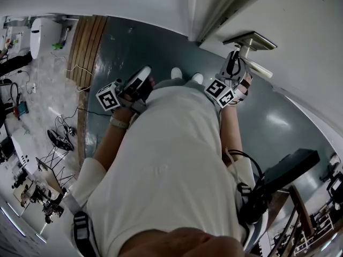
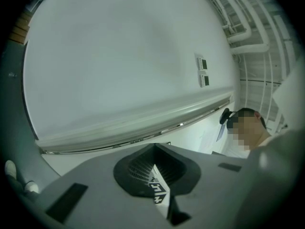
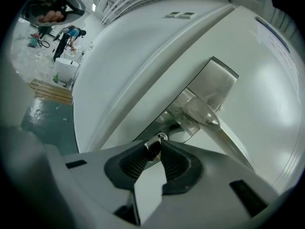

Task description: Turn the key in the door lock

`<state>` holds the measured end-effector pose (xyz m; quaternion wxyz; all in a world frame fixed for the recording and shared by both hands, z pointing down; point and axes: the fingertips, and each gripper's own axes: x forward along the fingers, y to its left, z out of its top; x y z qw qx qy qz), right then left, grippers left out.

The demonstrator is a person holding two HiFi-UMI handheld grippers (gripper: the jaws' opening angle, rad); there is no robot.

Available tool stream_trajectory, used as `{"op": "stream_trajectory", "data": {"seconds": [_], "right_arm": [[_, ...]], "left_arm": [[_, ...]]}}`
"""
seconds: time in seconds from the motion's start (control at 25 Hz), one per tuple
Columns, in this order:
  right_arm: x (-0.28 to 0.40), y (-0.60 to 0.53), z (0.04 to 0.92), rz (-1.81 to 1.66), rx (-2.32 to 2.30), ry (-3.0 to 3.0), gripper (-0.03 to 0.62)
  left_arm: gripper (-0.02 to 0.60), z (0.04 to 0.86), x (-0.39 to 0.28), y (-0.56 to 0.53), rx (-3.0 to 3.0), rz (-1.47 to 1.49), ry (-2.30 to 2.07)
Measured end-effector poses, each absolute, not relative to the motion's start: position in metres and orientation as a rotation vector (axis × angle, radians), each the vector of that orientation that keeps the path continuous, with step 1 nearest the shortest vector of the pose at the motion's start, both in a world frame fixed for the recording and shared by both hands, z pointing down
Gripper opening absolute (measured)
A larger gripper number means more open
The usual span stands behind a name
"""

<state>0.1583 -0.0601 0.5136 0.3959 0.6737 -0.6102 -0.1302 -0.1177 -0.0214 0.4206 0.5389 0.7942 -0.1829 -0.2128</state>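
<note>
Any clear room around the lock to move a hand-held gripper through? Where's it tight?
Free: the plain door panel past the handle, and the bare wall across the door edge. Tight: right by the handle, where the key sits between the open jaws of the right hand-held gripper, close to the lock plate.

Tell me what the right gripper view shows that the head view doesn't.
Only the right gripper view: the key below the handle, standing between the jaws of the right gripper. Only the head view: the left gripper off to the side, the person's torso and shoes. Both: the right gripper, the door handle and its metal plate.
</note>
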Motion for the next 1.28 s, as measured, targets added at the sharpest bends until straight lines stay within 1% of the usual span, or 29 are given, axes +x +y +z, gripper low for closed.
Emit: {"op": "stream_trajectory", "data": {"seconds": [0.16,0.32,0.52,0.72,0.88,1.28], "right_arm": [[0.16,-0.06,0.507,-0.298,1.779,-1.535,0.069],[0.181,-0.062,0.509,-0.2,1.863,-1.584,0.067],[0.186,-0.063,0.512,0.027,1.953,-1.684,0.067],[0.184,-0.064,0.514,0.163,1.996,-1.776,0.067],[0.184,-0.064,0.52,0.359,2.039,-1.856,0.067],[0.174,-0.064,0.527,0.751,2.084,-2.039,0.067]], "left_arm": [[0.008,0.418,-0.124,-0.022,1.897,-0.506,-0.451],[0.008,0.425,-0.107,-0.022,1.812,-0.534,-0.448],[0.008,0.425,-0.105,-0.024,1.816,-0.533,-0.461],[0.008,0.429,-0.102,-0.023,1.812,-0.536,-0.456],[0.008,0.431,-0.102,-0.024,1.807,-0.539,-0.454],[0.008,0.437,-0.108,-0.028,1.78,-0.561,-0.469]]}}
